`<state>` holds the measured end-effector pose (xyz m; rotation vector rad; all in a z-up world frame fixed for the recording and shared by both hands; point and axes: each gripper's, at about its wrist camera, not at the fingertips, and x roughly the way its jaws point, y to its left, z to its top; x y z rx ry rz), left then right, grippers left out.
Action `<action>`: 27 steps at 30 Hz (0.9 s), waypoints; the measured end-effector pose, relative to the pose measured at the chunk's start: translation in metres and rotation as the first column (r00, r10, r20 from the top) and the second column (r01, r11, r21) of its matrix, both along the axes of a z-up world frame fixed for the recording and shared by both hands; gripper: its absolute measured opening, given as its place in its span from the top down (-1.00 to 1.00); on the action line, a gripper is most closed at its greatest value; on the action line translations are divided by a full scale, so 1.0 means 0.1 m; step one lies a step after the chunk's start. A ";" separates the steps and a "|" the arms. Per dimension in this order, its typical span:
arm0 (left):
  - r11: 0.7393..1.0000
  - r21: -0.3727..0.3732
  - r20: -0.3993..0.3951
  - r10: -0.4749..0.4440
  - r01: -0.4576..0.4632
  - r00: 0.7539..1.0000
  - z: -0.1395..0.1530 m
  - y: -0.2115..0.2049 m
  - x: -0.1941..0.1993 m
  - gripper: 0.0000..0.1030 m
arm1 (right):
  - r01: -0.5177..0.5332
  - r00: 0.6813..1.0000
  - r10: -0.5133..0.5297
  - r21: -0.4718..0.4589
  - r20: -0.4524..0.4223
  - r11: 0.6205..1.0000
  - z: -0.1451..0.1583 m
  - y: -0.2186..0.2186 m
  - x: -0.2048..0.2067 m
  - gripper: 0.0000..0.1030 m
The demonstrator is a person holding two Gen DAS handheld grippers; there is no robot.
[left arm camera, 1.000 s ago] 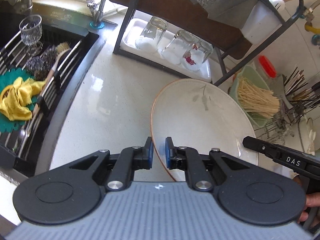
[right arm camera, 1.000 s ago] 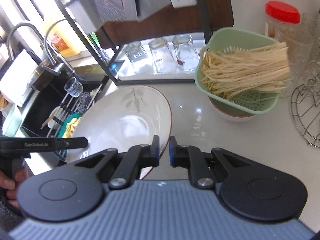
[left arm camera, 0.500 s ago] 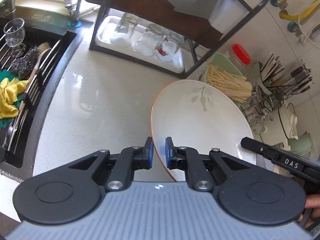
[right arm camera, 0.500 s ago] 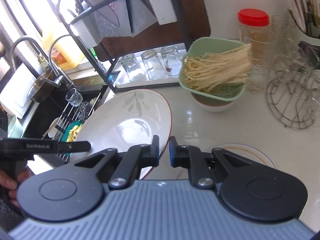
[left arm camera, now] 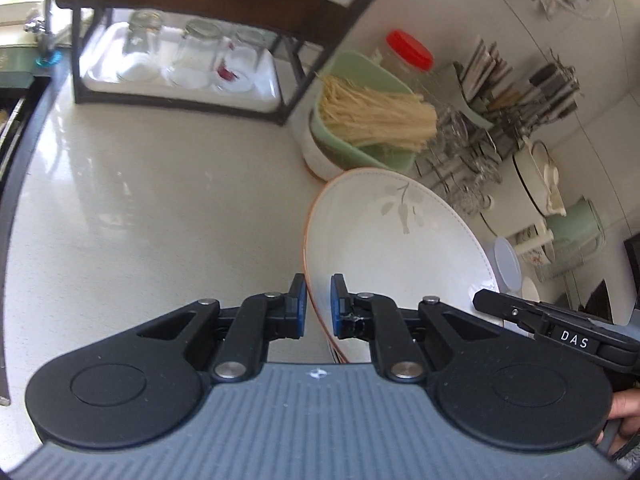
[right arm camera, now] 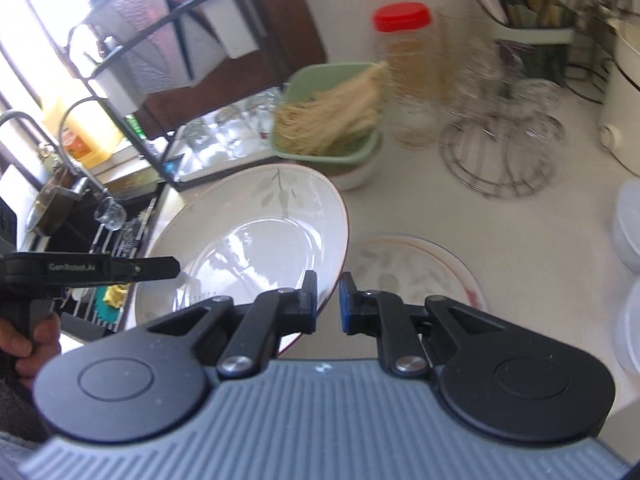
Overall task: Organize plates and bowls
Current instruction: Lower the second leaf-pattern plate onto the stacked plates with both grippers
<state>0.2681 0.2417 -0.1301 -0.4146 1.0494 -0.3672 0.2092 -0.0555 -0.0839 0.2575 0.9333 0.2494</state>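
Observation:
A large white plate [left arm camera: 396, 248] with a grey leaf print and a brown rim hangs tilted above the counter, held from both sides. My left gripper [left arm camera: 318, 306] is shut on its left rim. My right gripper [right arm camera: 328, 304] is shut on the opposite rim of the same plate [right arm camera: 248, 240]. Each view shows the other gripper's black finger [left arm camera: 520, 312] at the far side of the plate. A second leaf-print plate [right arm camera: 404, 268] lies flat on the counter just beyond my right gripper.
A green colander of noodles [left arm camera: 368, 120] sits on a white bowl by a black rack with upturned glasses [left arm camera: 180, 64]. A red-lidded jar [right arm camera: 404, 72], a wire stand [right arm camera: 504, 152] and white lidded tubs [right arm camera: 628, 232] are on the right. The sink [right arm camera: 100, 232] lies left.
Both grippers have carried the plate rightwards along the counter, away from the sink. The flat plate on the counter has come into the right wrist view.

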 end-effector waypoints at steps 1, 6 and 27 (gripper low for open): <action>1.000 0.001 -0.008 -0.017 0.017 1.000 -0.03 -0.05 0.01 0.73 | 0.011 1.000 -0.011 -0.002 -0.007 1.000 -0.02 -0.04 -0.03 0.72; 0.997 0.015 -0.057 -0.078 0.079 0.995 -0.20 -0.28 0.05 0.73 | 0.070 0.995 -0.070 -0.005 -0.067 0.998 -0.19 -0.21 -0.19 0.72; 0.966 0.188 -0.198 -0.141 0.179 0.970 -0.59 -0.89 0.24 0.73 | 0.085 0.974 -0.087 -0.018 -0.207 0.996 -0.83 -0.48 -0.10 0.71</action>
